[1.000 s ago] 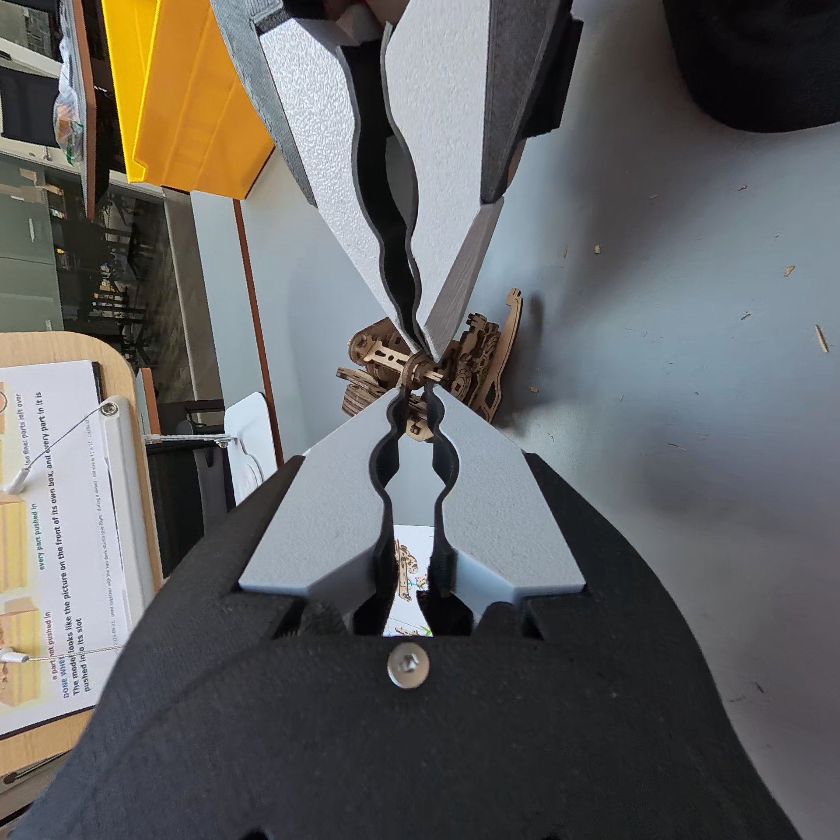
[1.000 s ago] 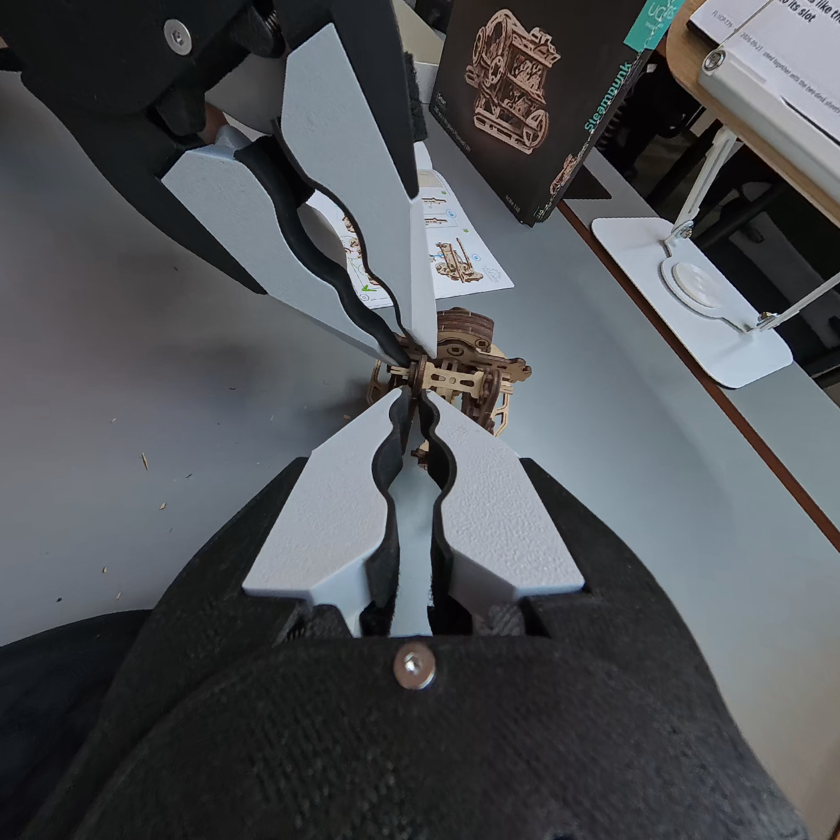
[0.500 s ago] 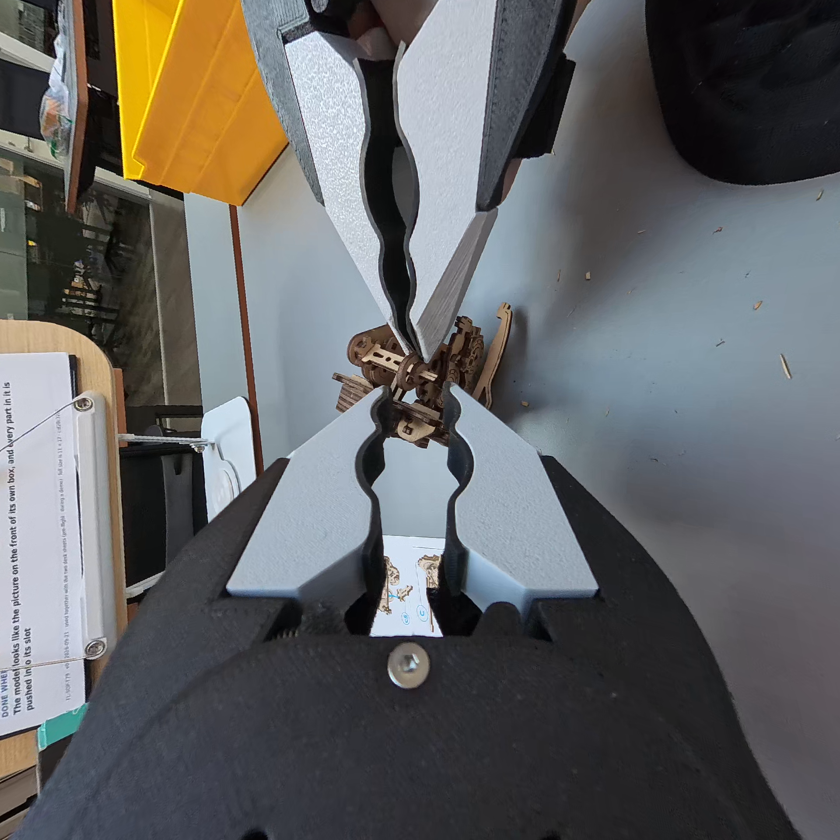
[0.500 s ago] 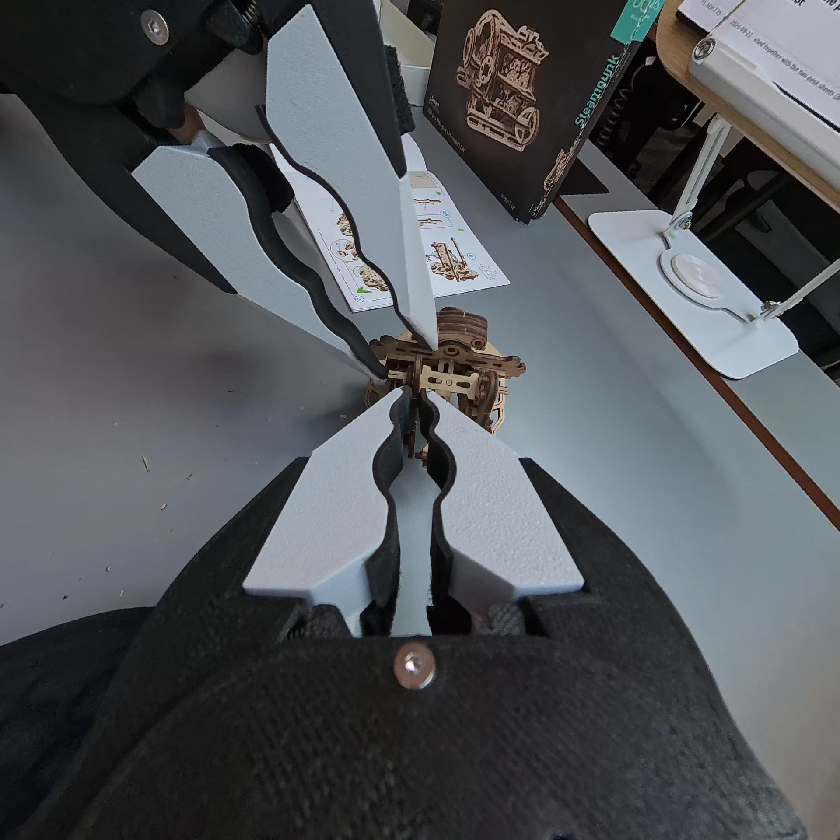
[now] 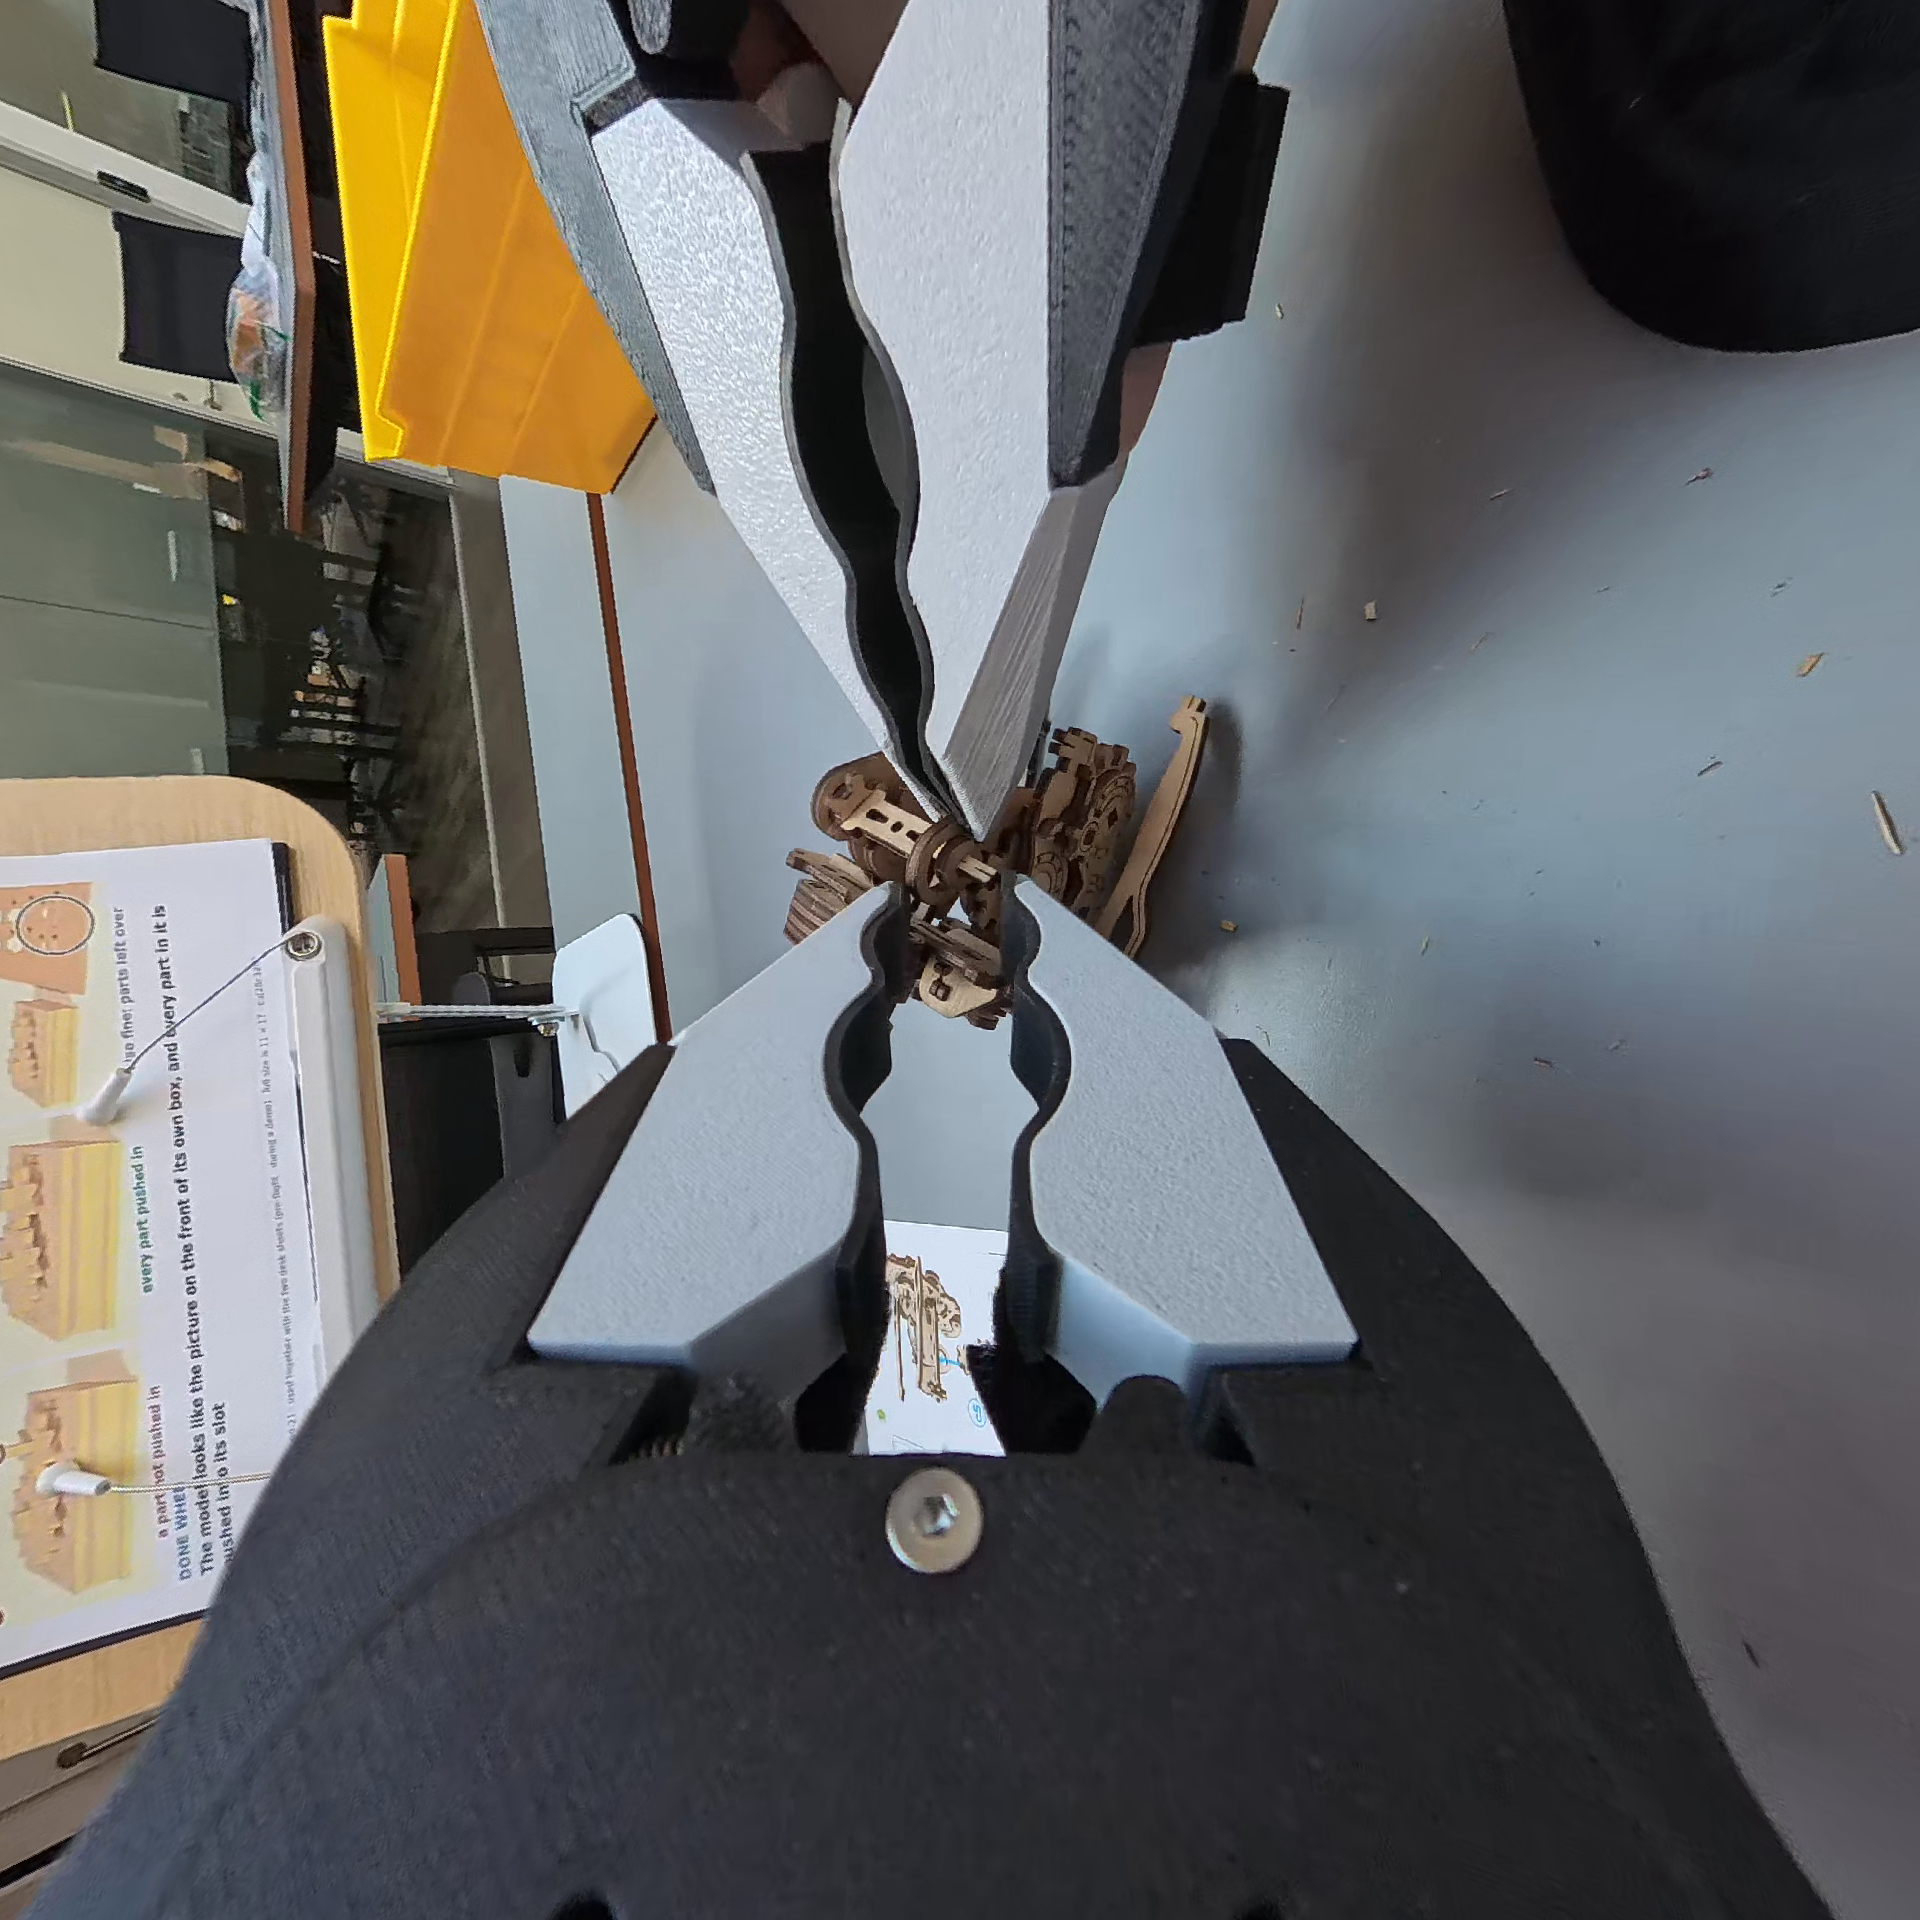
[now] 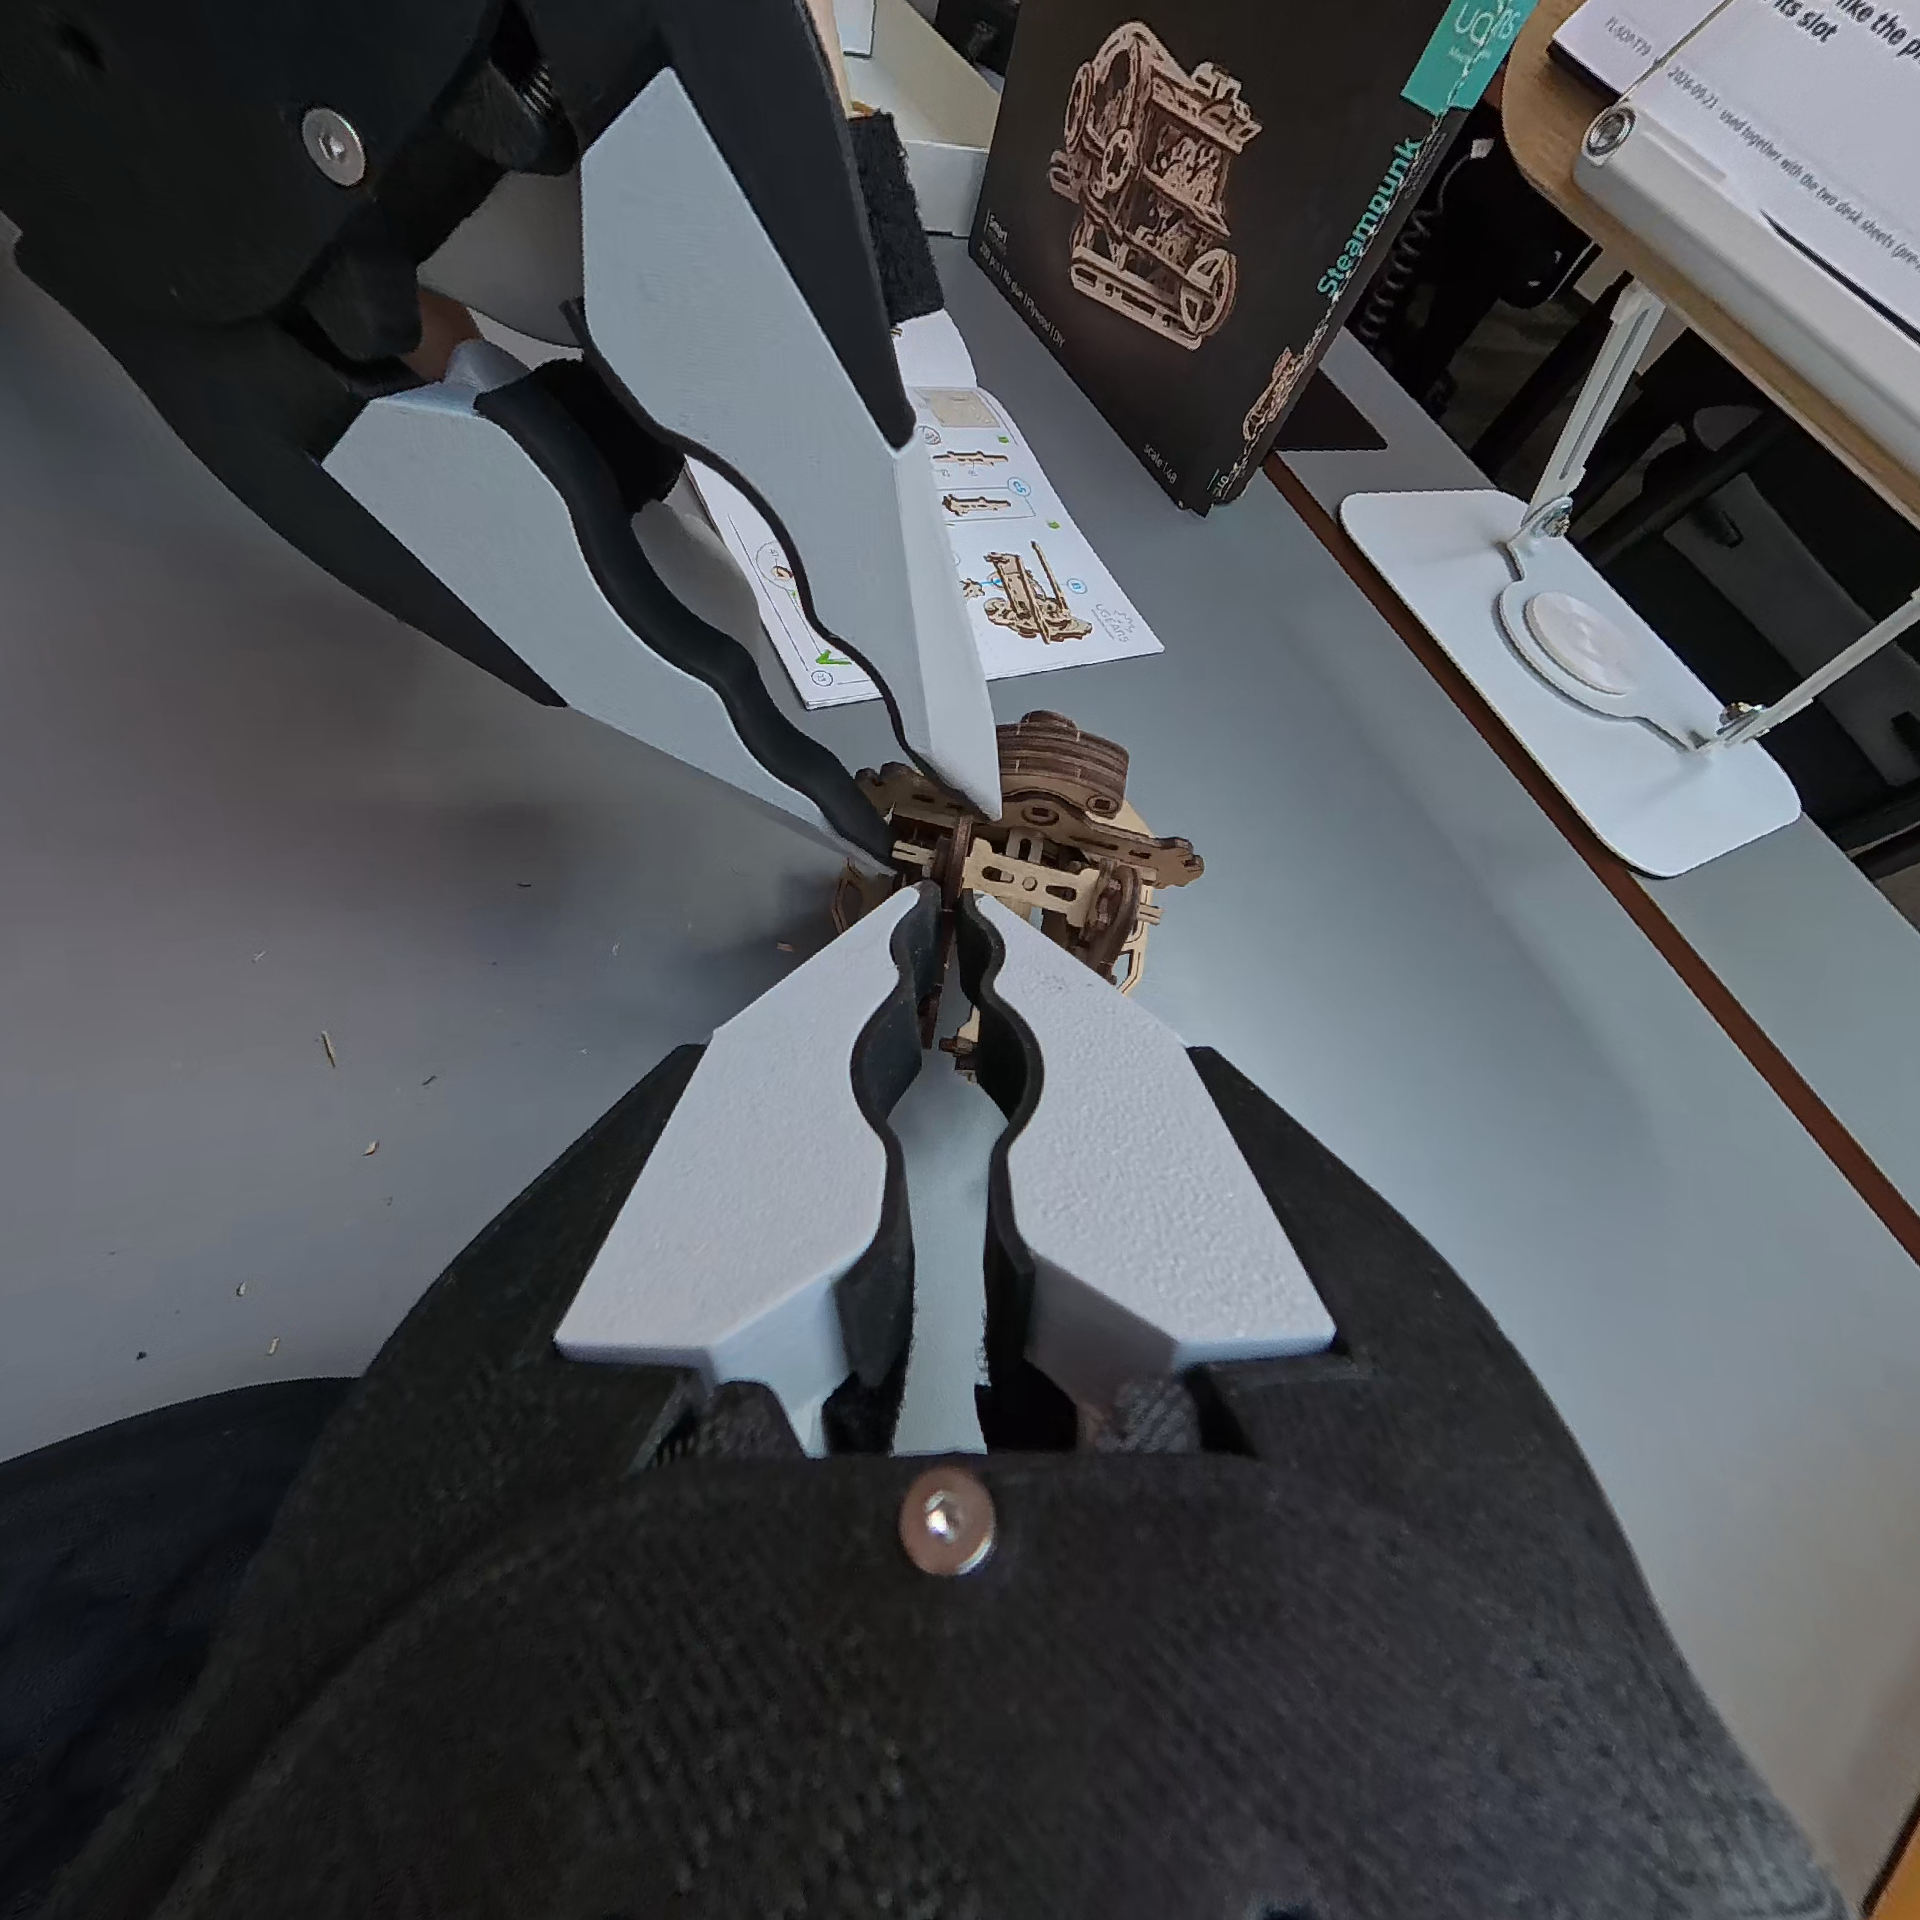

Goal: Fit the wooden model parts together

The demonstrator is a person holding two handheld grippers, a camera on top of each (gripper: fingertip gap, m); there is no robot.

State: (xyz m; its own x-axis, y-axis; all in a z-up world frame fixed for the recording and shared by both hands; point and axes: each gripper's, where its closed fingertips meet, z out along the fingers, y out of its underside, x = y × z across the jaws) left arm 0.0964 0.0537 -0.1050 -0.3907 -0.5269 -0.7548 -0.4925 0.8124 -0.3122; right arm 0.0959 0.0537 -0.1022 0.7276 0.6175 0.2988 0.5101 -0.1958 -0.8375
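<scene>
A small wooden gear model (image 6: pixel 1039 873) stands on the grey table (image 6: pixel 312 987); it also shows in the left wrist view (image 5: pixel 1086 831). My right gripper (image 6: pixel 940 904) is shut on a dark wooden disc (image 6: pixel 951 854) at the near end of the model's axle. In the left wrist view it comes down from the top (image 5: pixel 951 805) onto that disc (image 5: pixel 935 857). My left gripper (image 5: pixel 954 914) is open, its tips on either side of the same end of the model. In the right wrist view it reaches in from the upper left (image 6: pixel 930 826).
A folded instruction sheet (image 6: pixel 1029 582) lies behind the model, with the black kit box (image 6: pixel 1195 229) upright beyond it. A white stand base (image 6: pixel 1558 665) sits at the table's right edge. A yellow bin (image 5: pixel 468 260), a clipboard sheet (image 5: pixel 135 1195) and scattered wood chips (image 5: pixel 1881 821) show too. The tips of both grippers are at nearly the same place.
My left gripper was nearly closed at the axle a second ago and has opened. My right gripper has stayed shut on the disc. The model has barely shifted.
</scene>
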